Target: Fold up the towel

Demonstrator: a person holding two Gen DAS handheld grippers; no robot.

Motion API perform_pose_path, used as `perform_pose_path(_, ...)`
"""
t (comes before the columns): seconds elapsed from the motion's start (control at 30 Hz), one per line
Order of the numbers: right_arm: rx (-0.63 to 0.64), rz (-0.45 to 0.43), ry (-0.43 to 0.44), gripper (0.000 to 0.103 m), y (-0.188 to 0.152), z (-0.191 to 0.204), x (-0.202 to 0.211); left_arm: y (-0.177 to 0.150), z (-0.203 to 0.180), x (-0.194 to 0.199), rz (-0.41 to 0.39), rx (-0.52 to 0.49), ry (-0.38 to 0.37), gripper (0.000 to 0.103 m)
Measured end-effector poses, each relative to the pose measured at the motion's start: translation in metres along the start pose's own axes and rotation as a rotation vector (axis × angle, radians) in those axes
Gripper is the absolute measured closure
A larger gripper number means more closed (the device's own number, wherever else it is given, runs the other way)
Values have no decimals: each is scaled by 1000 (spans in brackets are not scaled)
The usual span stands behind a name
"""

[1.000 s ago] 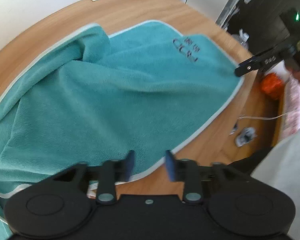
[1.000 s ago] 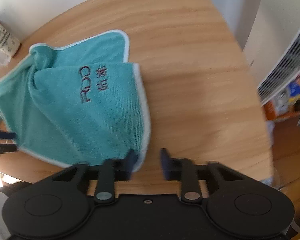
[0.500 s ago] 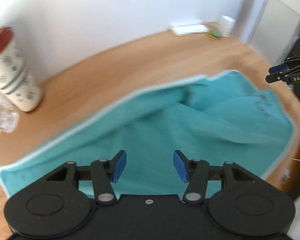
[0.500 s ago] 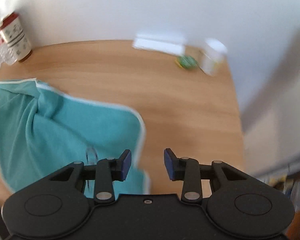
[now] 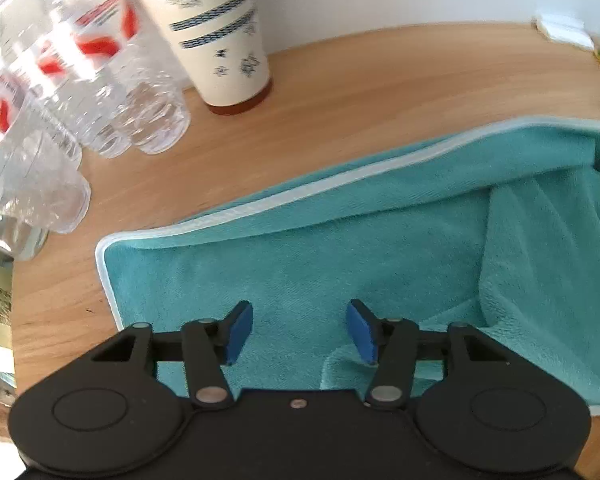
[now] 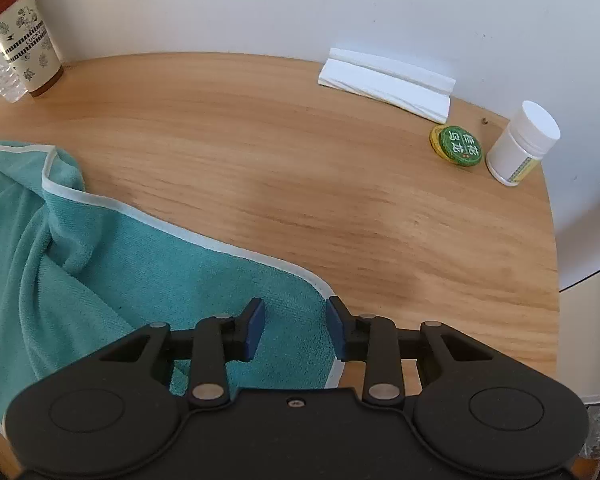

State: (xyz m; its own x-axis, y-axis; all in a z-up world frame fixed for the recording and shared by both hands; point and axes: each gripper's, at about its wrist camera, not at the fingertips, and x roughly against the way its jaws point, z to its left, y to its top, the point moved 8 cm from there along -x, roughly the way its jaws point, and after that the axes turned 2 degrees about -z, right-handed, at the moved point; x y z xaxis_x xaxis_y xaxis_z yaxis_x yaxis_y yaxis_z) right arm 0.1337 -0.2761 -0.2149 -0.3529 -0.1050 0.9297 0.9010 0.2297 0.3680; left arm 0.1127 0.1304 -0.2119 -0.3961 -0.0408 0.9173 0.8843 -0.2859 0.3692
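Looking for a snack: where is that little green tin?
In the right wrist view, the green tin sits far right on the table, between the white bottle and folded paper.

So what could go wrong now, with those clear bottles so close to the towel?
1. Swinging the teal towel over could knock the clear plastic bottles or the tall patterned paper cup nearby.
2. The towel is already rumpled, so the open left gripper and open right gripper might pinch extra layers and fold it crooked.

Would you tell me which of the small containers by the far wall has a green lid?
The flat round tin, lying between the folded white paper and the upright white bottle, whose cap is white.
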Motion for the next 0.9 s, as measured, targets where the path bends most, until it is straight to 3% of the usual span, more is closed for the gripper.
perform_pose_path(0.1, -1, 31, 11, 98, 2, 1, -2, 1, 7, 1, -1, 15, 16, 49)
perform_pose_path(0.23, -31, 45, -22, 99, 6, -10, -5, 0, 14, 0, 8, 24, 11, 38)
perform_pose_path(0.3, -40, 41, -73, 99, 9, -21, -7, 1, 18, 0, 3, 4, 71, 32)
perform_pose_path(0.43, -49, 39, -198, 99, 20, -52, -16, 1, 18, 0, 10, -20, 90, 32)
perform_pose_path(0.63, -30, 34, -306, 99, 39, -84, -27, 4, 25, -1, 15, -33, 111, 32)
perform_pose_path(0.9, -20, -2, -352, 97, 60, -98, -39, 9, 28, -5, 27, -57, 98, 31)
